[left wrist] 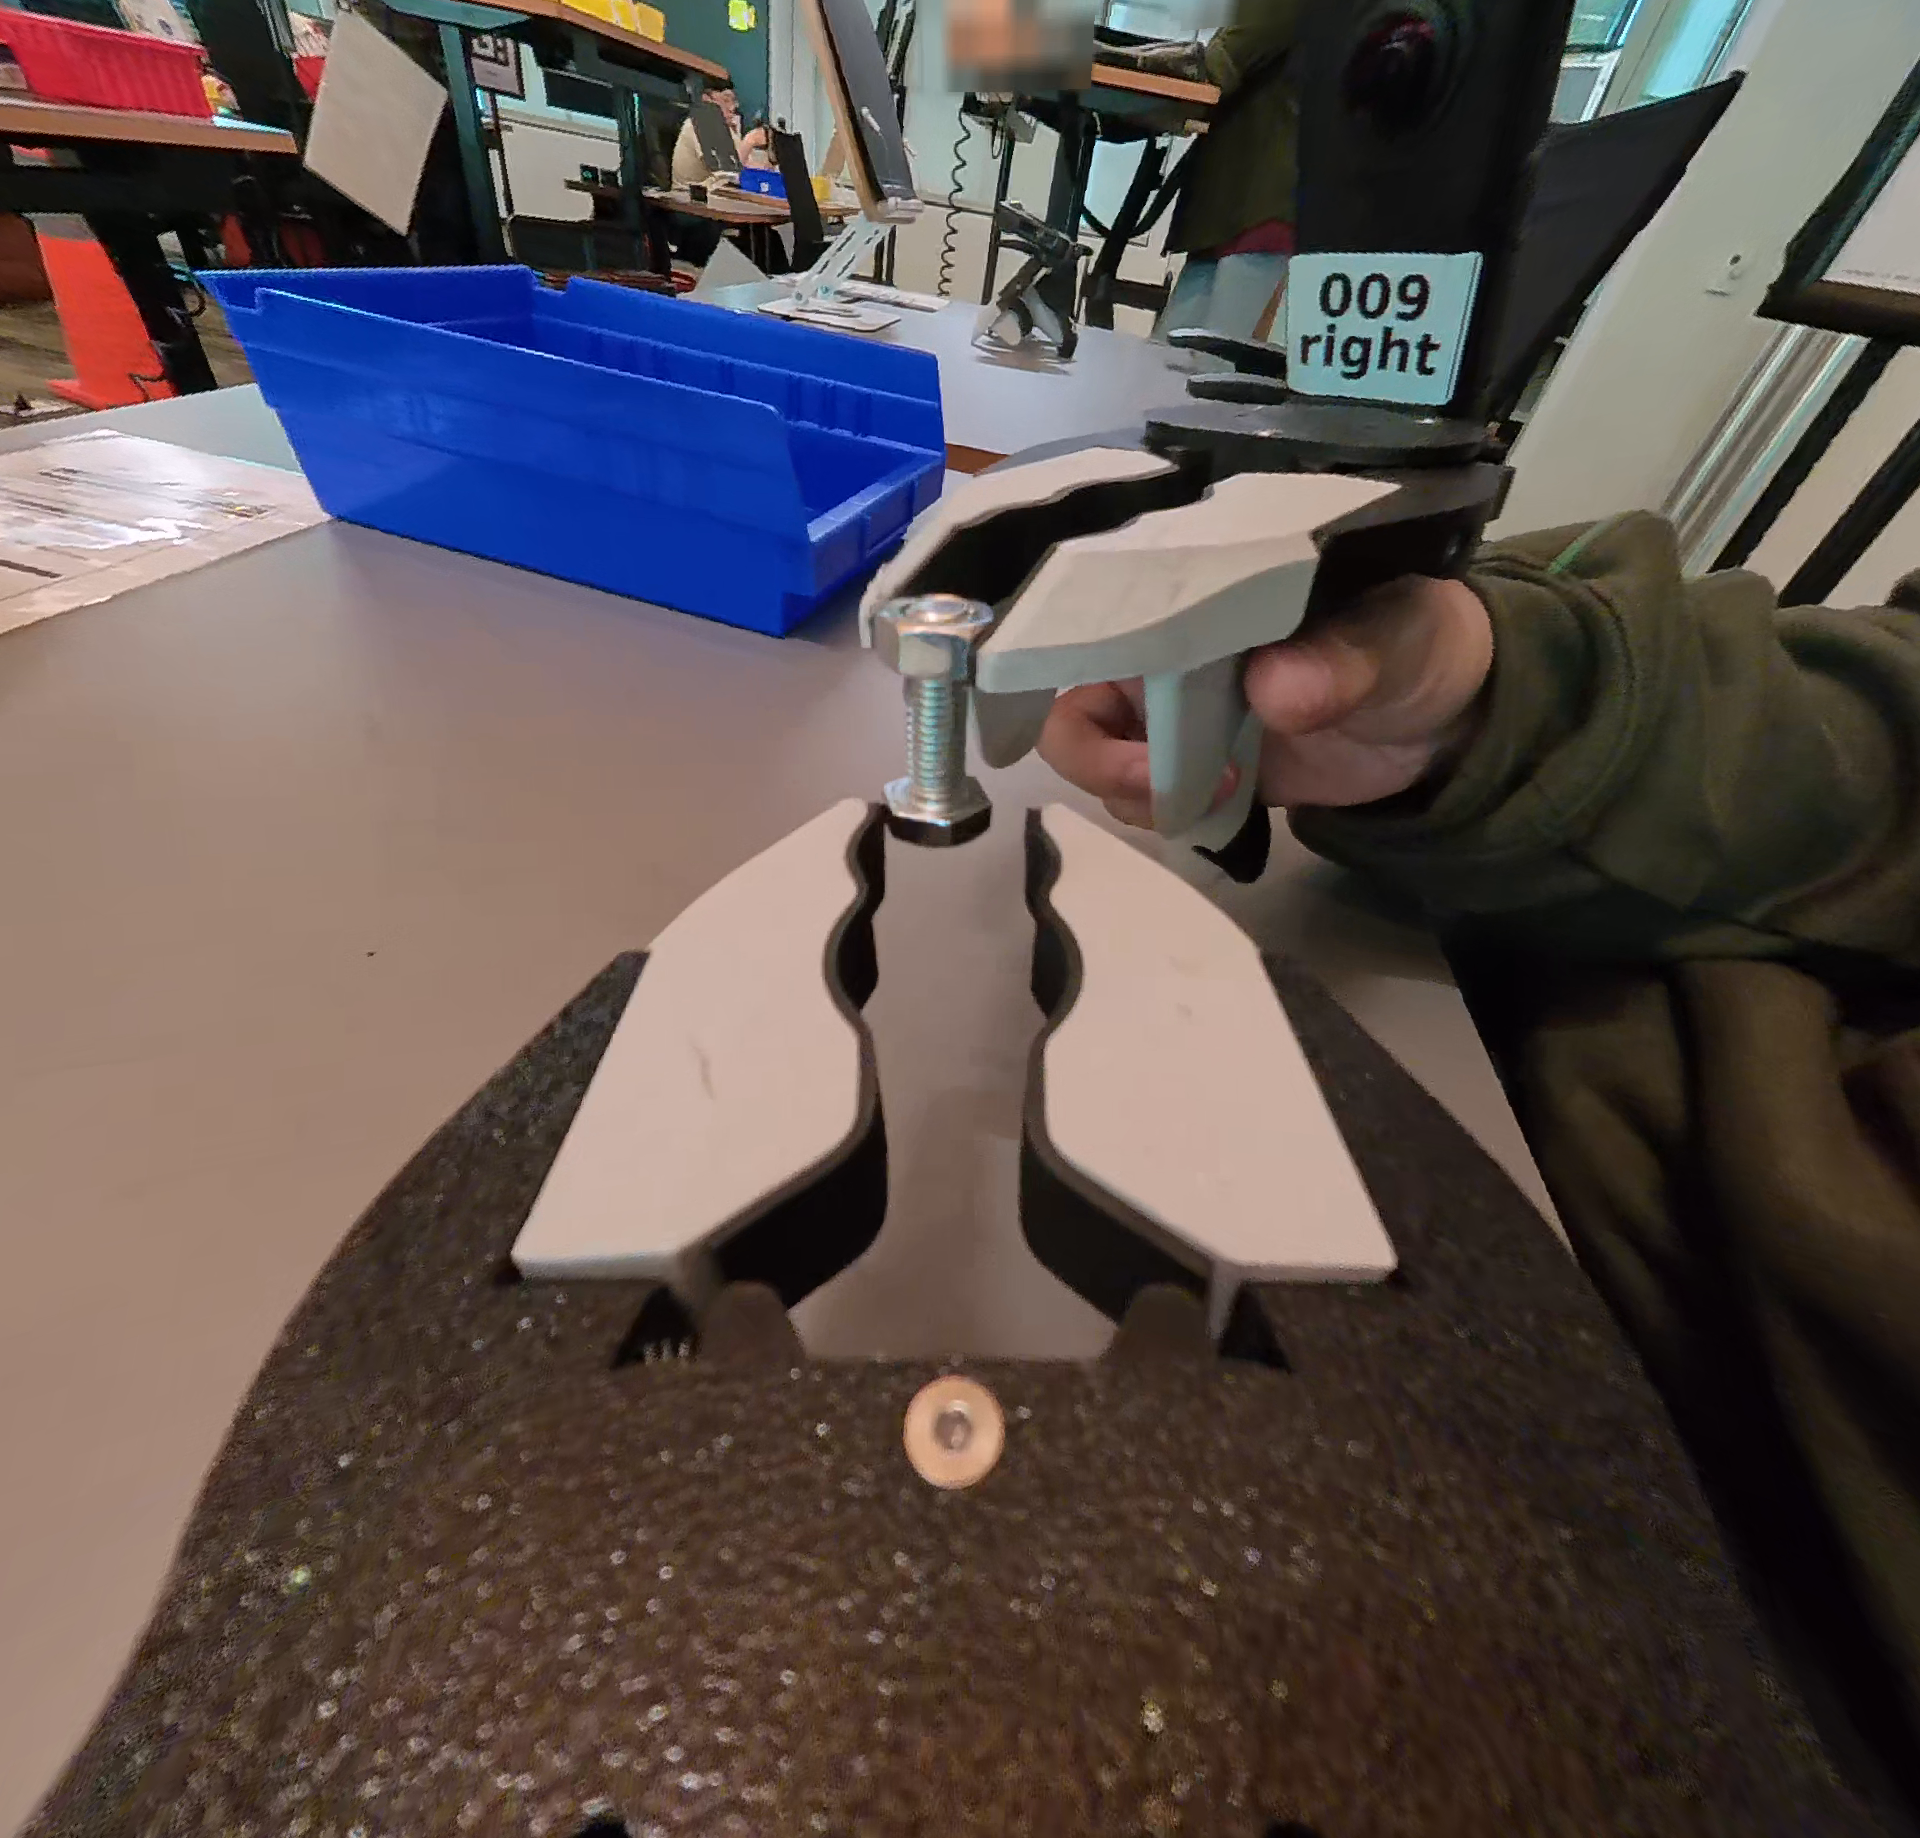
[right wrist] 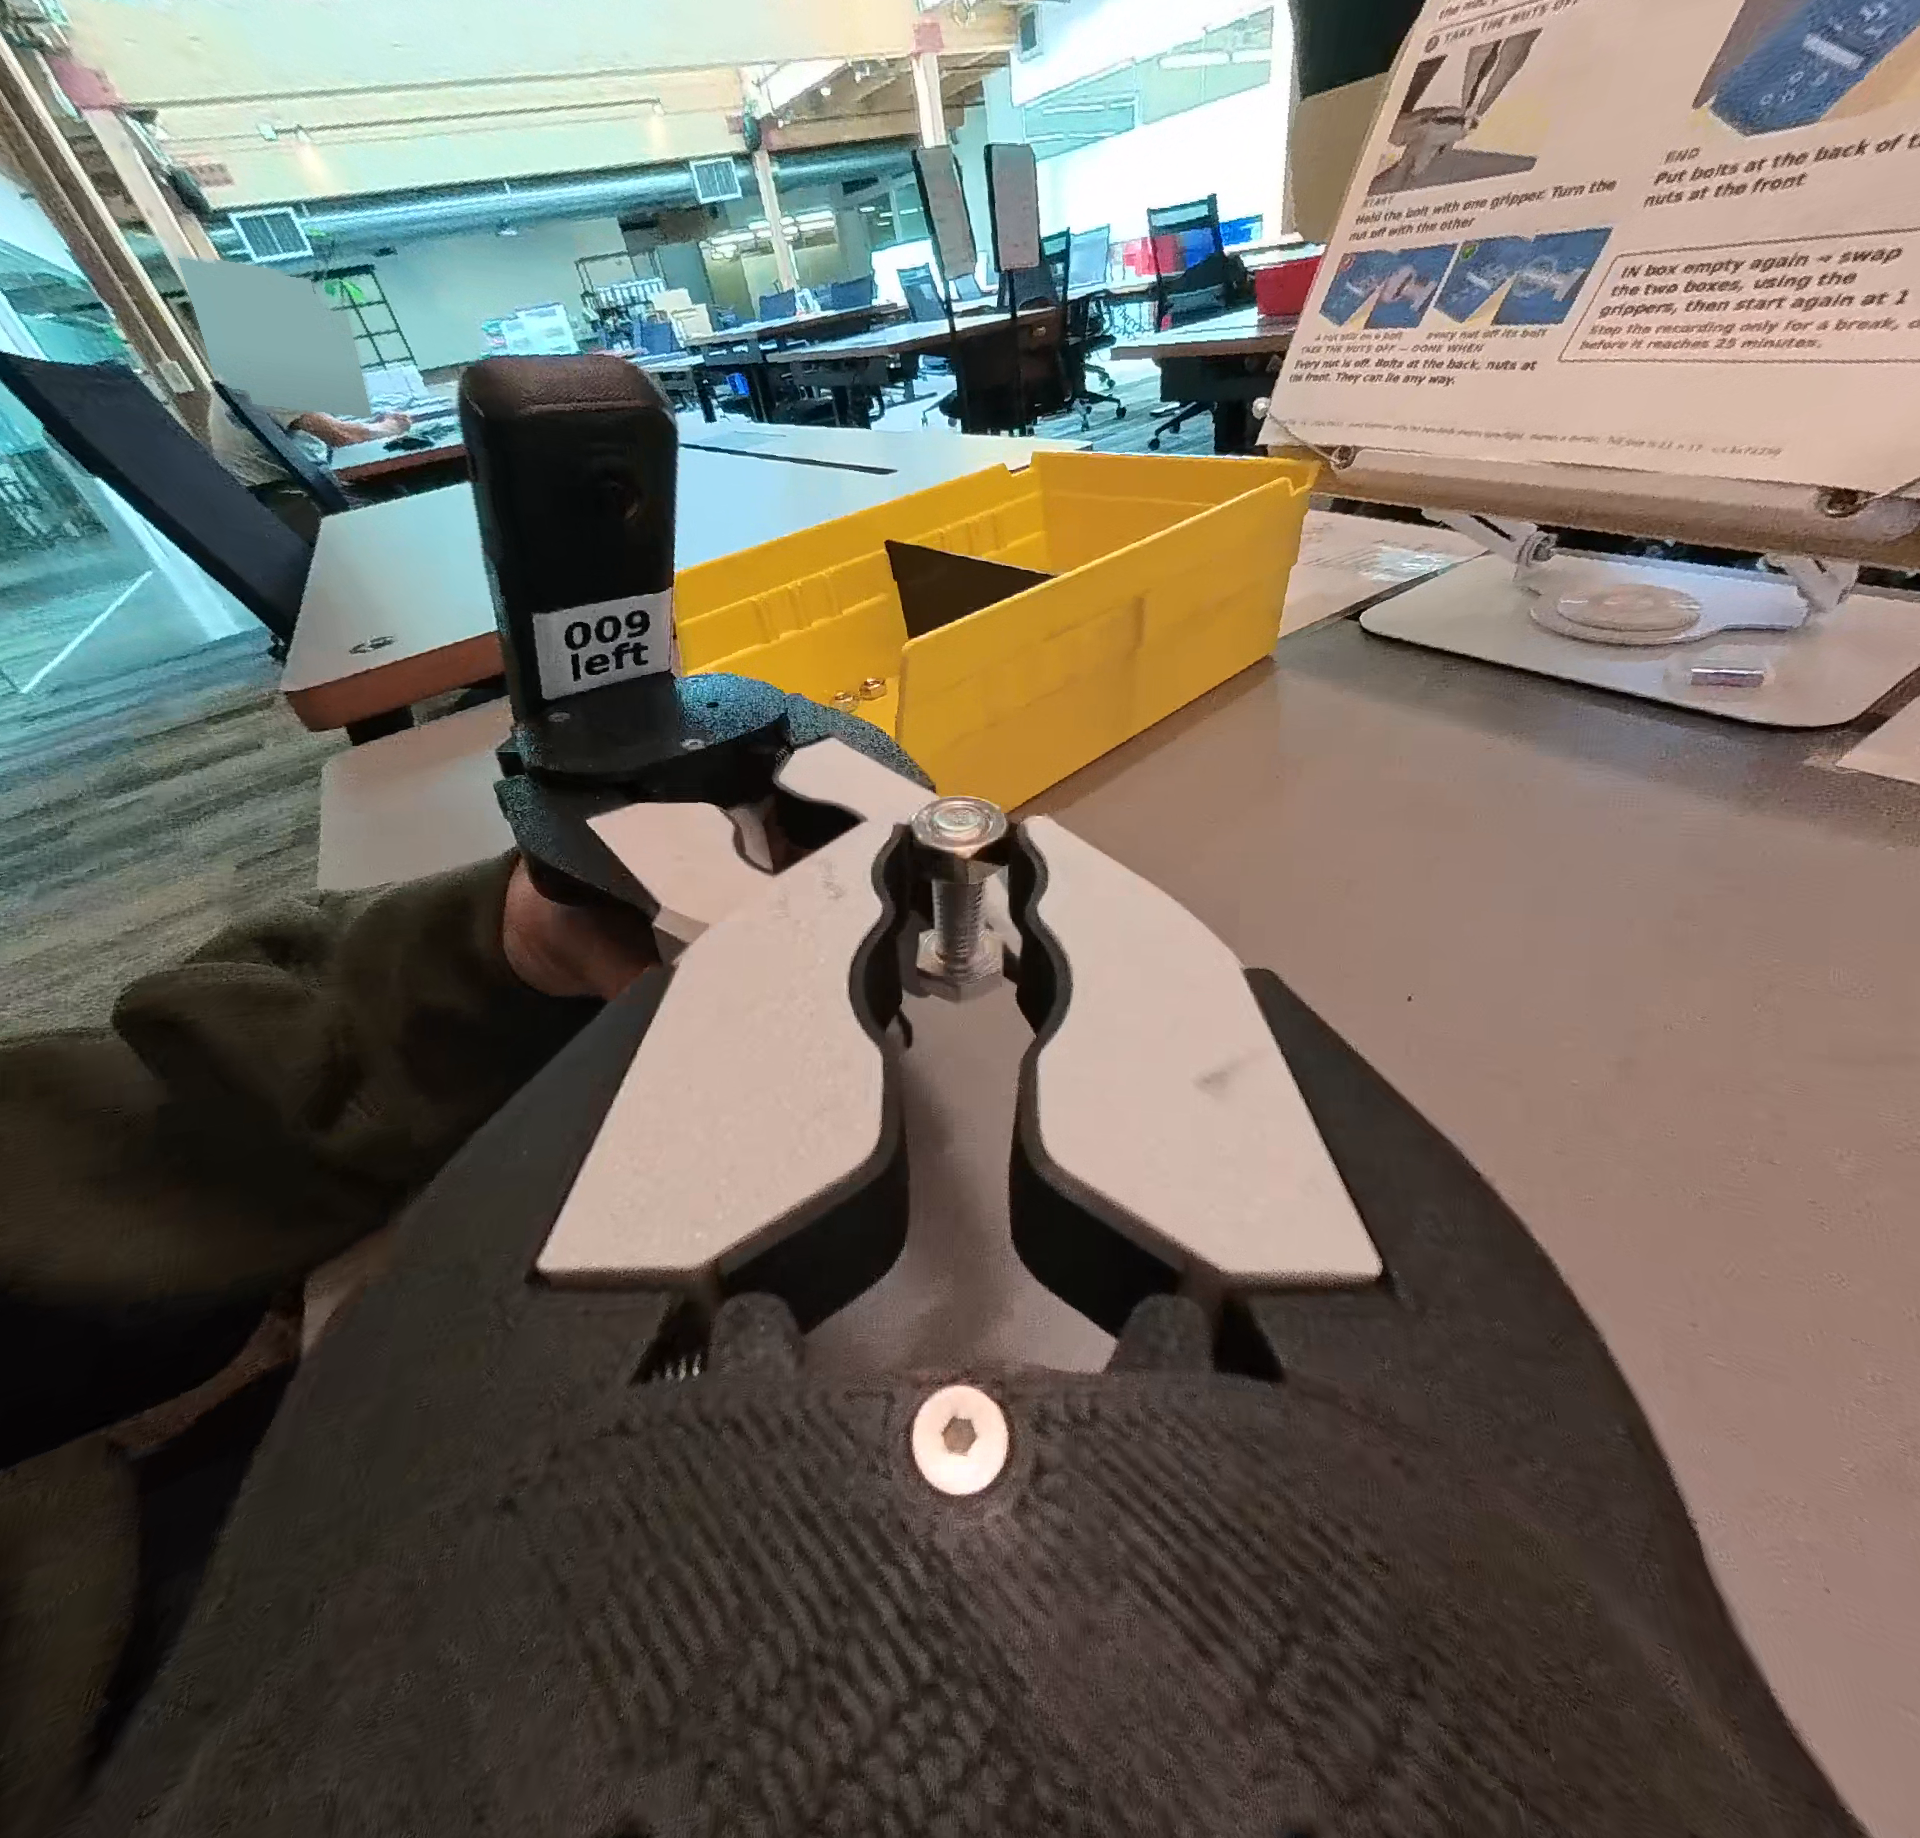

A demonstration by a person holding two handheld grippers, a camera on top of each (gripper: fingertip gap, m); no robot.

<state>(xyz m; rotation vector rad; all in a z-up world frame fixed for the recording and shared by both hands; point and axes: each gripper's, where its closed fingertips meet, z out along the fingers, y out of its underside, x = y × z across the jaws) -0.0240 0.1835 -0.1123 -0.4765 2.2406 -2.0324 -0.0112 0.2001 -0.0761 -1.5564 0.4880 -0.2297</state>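
Grey table (left wrist: 312, 853); upright bolt (left wrist: 932, 718) head between right gripper (right wrist: 956, 853) tips.

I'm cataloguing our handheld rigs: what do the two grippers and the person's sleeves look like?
Left gripper and right gripper match: speckled black bodies, flat light-grey fingers with wavy black inner edges, one silver screw. Each has a black upright camera block bearing a white label. Both sleeves are dark olive green.

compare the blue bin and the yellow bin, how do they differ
The blue bin shows no divider; the yellow bin has a black divider across it. A few small nuts lie in the yellow bin; the blue bin's floor is hidden. Both are open-topped plastic bins on the grey table.
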